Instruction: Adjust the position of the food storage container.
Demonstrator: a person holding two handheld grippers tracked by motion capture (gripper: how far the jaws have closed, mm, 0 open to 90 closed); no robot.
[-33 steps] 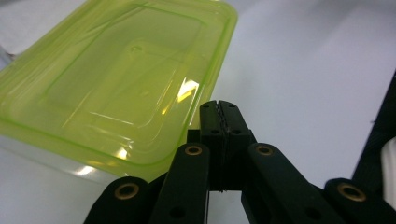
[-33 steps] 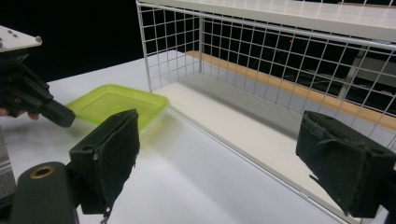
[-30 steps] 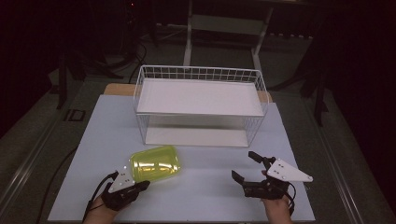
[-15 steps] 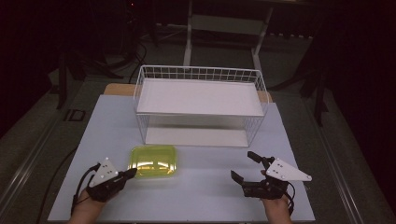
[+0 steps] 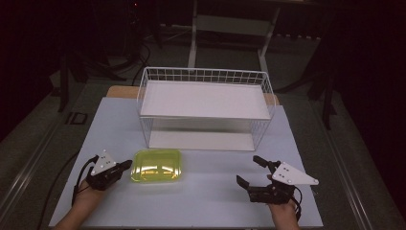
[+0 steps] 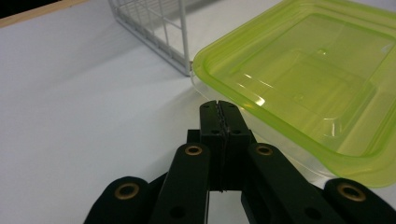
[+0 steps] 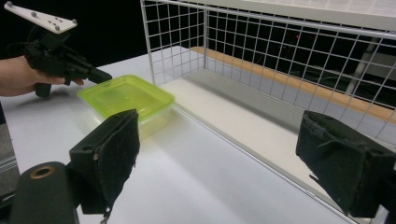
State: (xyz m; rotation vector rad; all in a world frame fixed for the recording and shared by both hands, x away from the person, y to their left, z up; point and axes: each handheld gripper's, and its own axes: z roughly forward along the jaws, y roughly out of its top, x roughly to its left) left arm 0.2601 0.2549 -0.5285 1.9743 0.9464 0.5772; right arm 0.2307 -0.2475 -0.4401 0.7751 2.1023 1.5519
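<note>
While the yellow-green container (image 5: 156, 165) lies flat on the pale table (image 5: 201, 201), lid up, just in front of the near left corner of the white wire rack (image 5: 206, 108), the left gripper (image 5: 125, 165) sits at its left edge with its jaws pressed fully together and nothing between them. In the left gripper view the closed tips (image 6: 219, 112) are right beside the lid's rim (image 6: 210, 79); I cannot tell whether they touch it. The right gripper (image 5: 252, 171) rests well apart on the right side of the table, its jaws spread wide and empty, its pads (image 7: 112, 154) pointing toward the rack's open lower shelf (image 7: 243, 116).

Judging from this, the main risk is a sideways shove. A closed claw pushing on the low rim could slide the container to the right, or, if it catches only the lid's overhang, tip the left edge up or pop the lid loose.

The far left corner of the container is near the rack's corner post (image 6: 184, 44). A push angled toward the far side could jam it against the wire instead of sending it under the shelf.

Should the left gripper try to take hold, it would first have to open, and opening this near the rim might knock the container away.
</note>
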